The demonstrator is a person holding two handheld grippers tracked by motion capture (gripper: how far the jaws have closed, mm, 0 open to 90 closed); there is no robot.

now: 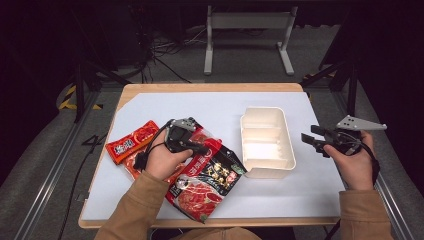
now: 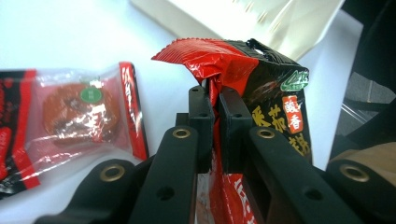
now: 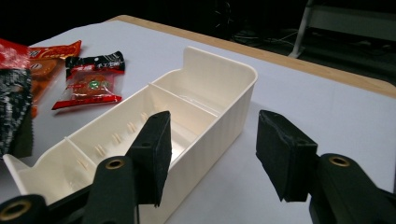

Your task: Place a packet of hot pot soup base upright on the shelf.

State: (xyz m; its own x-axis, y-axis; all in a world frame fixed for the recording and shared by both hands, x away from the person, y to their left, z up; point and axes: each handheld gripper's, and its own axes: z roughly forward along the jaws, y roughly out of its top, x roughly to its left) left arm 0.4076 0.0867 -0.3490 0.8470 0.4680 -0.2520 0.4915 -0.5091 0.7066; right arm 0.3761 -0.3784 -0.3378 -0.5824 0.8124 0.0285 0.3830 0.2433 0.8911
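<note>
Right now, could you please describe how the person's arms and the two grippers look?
Both forearms wear tan sleeves. The left gripper and right gripper are black, with brass-coloured rivets on the arms behind blocky black jaws. Each carries a grey three-cornered plate, and a black cable loops from the left one.

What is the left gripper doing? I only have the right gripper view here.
Observer: The left gripper is shut on the black-and-red pouch, pinching its crumpled edge.
Operator: Is any of that pouch on the table?
Observer: In the high view its lower end lies near the table's front edge.
Operator: Anything under it?
Observer: A clear red packet pokes out beneath the left hand.
</note>
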